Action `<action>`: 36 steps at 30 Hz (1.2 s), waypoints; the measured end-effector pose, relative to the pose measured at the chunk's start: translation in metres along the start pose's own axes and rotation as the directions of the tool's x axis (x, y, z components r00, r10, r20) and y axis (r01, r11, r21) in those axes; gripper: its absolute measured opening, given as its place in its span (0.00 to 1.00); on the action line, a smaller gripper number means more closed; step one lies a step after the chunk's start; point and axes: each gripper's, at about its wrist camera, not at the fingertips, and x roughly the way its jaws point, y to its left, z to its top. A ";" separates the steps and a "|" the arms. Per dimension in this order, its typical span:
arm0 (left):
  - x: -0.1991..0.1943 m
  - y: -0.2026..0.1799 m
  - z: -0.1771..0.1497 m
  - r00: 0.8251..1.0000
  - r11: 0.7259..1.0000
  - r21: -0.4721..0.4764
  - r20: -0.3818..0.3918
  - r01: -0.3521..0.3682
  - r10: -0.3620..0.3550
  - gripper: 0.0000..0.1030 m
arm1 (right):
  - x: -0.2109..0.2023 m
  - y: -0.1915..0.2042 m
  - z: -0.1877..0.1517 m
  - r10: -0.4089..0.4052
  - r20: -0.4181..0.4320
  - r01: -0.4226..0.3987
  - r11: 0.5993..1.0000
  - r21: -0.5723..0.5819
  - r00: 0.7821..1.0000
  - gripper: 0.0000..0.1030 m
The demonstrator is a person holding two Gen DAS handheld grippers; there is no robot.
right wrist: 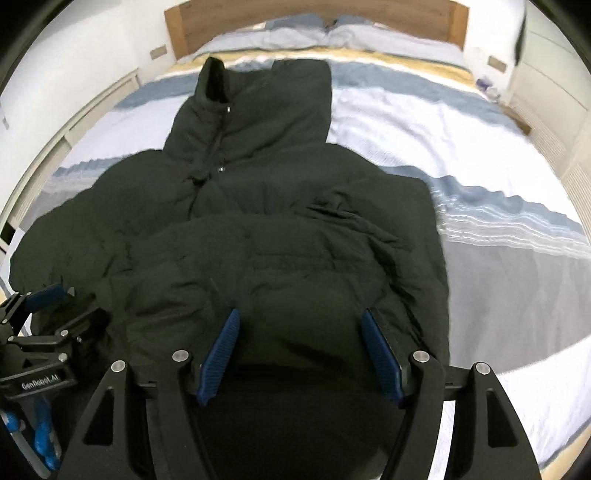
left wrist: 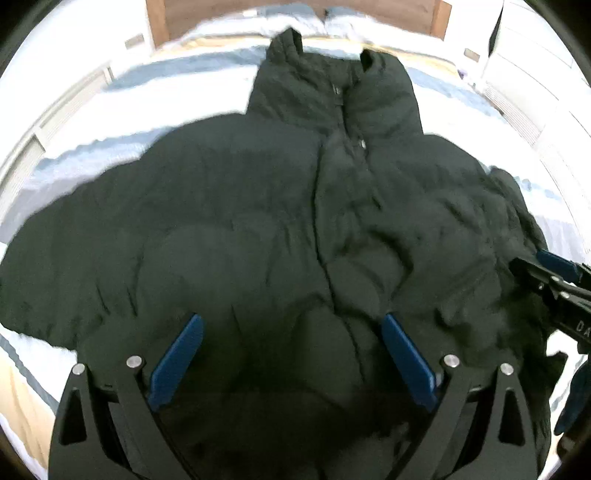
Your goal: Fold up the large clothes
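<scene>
Puffer jacket [left wrist: 280,229], dark green/black, lies front-up across the bed [right wrist: 461,155], collar twd the wooden headboard [right wrist: 314,22], hem twd the foot edge nearest the cameras. Snap placket runs down the middle; right-side sleeve is folded in over the body, per right wrist view, w/ its edge parallel to the bed's right side. Bedding is white w/ blue, grey and yellow stripes; 2 pillows [right wrist: 332,33] sit at the head edge. Left hand-held gripper [left wrist: 291,354] is spread wide over the hem area, blue pads apart, nothing between them. Right hand-held gripper [right wrist: 301,350] likewise gapes wide above the jacket's lower right part, gripping nothing. Each shows in the other's view at the jacket's side. Can't tell if the pads touch the fabric.
</scene>
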 end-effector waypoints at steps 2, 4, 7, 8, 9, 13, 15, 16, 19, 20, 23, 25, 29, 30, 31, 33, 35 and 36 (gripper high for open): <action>0.000 0.004 -0.006 1.000 1.000 0.014 -0.028 0.005 -0.005 0.96 | -0.001 0.000 -0.009 -0.006 -0.020 0.006 1.000 0.030 1.000 0.66; -0.016 0.016 -0.011 1.000 1.000 -0.005 -0.008 0.015 -0.015 0.96 | -0.001 0.001 -0.017 -0.024 -0.052 0.026 0.999 0.047 0.998 0.66; -0.044 0.047 -0.013 0.999 0.999 -0.053 0.042 0.013 -0.011 0.95 | -0.015 0.007 -0.018 -0.029 -0.045 0.032 0.997 0.070 0.999 0.66; -0.051 0.060 -0.015 0.999 0.997 -0.075 0.046 0.018 -0.015 0.95 | -0.024 0.011 -0.019 -0.029 -0.035 0.031 0.996 0.078 0.999 0.66; -0.056 0.075 -0.015 0.999 0.995 -0.101 0.047 0.020 -0.016 0.95 | -0.029 0.012 -0.020 -0.029 -0.028 0.031 0.996 0.080 0.999 0.66; -0.080 0.156 -0.024 0.998 0.969 -0.247 0.060 0.025 -0.011 0.95 | -0.058 0.042 -0.020 -0.015 0.009 0.014 0.997 0.074 1.000 0.66; -0.085 0.195 -0.031 0.998 0.950 -0.312 0.055 -0.001 0.019 0.95 | -0.065 0.056 -0.020 -0.002 0.016 0.000 0.998 0.070 1.000 0.66; -0.085 0.219 -0.036 0.998 0.937 -0.348 0.047 -0.016 0.034 0.95 | -0.069 0.069 -0.018 0.012 0.020 -0.013 0.998 0.063 1.000 0.66; -0.085 0.284 -0.056 0.998 0.887 -0.458 0.016 -0.050 0.065 0.95 | -0.073 0.098 -0.013 0.032 0.026 -0.033 0.999 0.039 0.999 0.66; -0.084 0.302 -0.060 0.997 0.871 -0.487 0.010 -0.059 0.073 0.95 | -0.073 0.107 -0.010 0.040 0.028 -0.041 0.999 0.033 0.999 0.66; -0.083 0.356 -0.077 0.994 0.818 -0.568 0.001 -0.086 0.105 0.95 | -0.071 0.128 -0.003 0.053 0.028 -0.054 0.998 0.014 0.998 0.66; -0.077 0.397 -0.087 0.996 0.771 -0.633 0.002 -0.071 0.093 0.95 | -0.067 0.146 0.003 0.060 0.027 -0.060 0.998 -0.002 0.998 0.66; -0.064 0.458 -0.100 0.999 0.683 -0.730 0.027 -0.006 0.038 0.94 | -0.060 0.172 0.007 0.072 0.019 -0.072 0.997 -0.019 0.997 0.66; -0.058 0.468 -0.100 0.999 0.664 -0.748 0.035 0.017 0.015 0.94 | -0.059 0.177 0.006 0.073 0.014 -0.073 0.997 -0.023 0.997 0.66; -0.050 0.482 -0.102 0.999 0.631 -0.774 0.047 0.051 -0.022 0.94 | -0.059 0.182 0.005 0.072 0.010 -0.072 0.997 -0.029 0.997 0.66; -0.036 0.498 -0.105 0.994 0.579 -0.808 0.077 0.110 -0.082 0.94 | -0.059 0.188 0.004 0.067 0.002 -0.067 0.997 -0.037 0.998 0.66; -0.023 0.511 -0.109 0.986 0.528 -0.835 0.098 0.153 -0.132 0.94 | -0.061 0.191 0.003 0.048 -0.003 -0.048 0.998 -0.044 0.999 0.66; -0.020 0.517 -0.112 0.982 0.506 -0.845 0.108 0.171 -0.152 0.94 | -0.063 0.191 0.003 0.038 -0.004 -0.038 0.998 -0.040 0.999 0.66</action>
